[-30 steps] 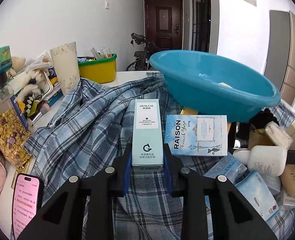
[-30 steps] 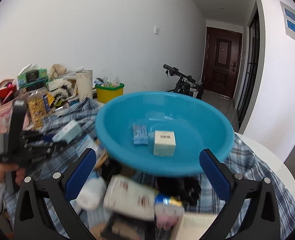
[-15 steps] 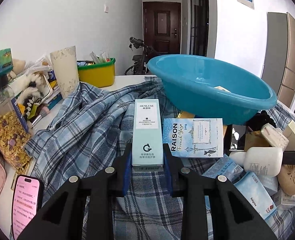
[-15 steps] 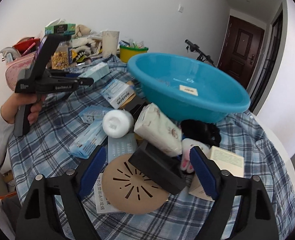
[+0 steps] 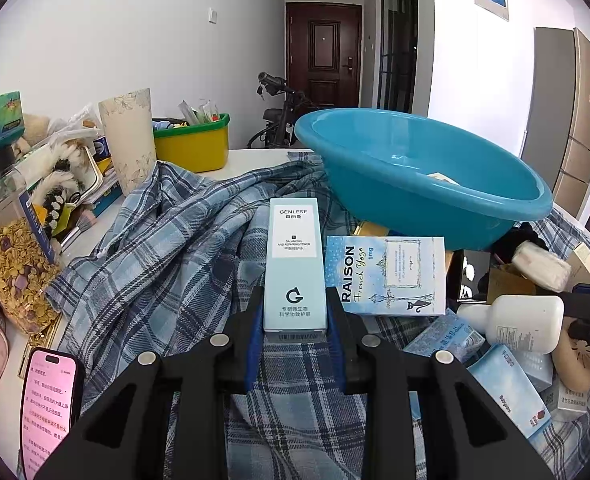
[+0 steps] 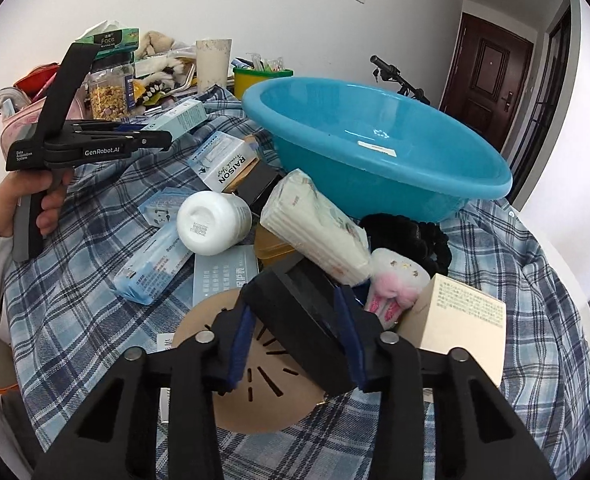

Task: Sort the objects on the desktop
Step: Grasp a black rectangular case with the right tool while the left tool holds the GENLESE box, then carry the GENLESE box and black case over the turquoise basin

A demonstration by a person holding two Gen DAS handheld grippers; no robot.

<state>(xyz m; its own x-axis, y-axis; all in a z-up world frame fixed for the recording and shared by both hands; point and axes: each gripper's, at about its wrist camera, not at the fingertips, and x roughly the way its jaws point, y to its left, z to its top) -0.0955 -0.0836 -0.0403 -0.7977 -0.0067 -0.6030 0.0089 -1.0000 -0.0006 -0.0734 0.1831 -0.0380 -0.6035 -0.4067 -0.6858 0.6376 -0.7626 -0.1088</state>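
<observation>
Left gripper (image 5: 295, 330) was clamped on the lower end of the pale green toner box (image 5: 293, 264), blue pads pressed against both long sides, box held upright above the plaid cloth (image 5: 155, 248); right gripper (image 6: 298, 340) had its jaws closing around a black box (image 6: 295, 312), pads at or near its two sides, contact not clear; landmark was the blue basin (image 6: 375, 152), resting tilted on the clutter; toner box sat left of the basin; black box lay in front of the basin, atop a round tan disc (image 6: 255, 392); white bottle (image 6: 213, 222) and tissue pack (image 6: 319, 232) lay between black box and basin; RAISON box (image 5: 385, 276) leaned just below the basin's rim.
</observation>
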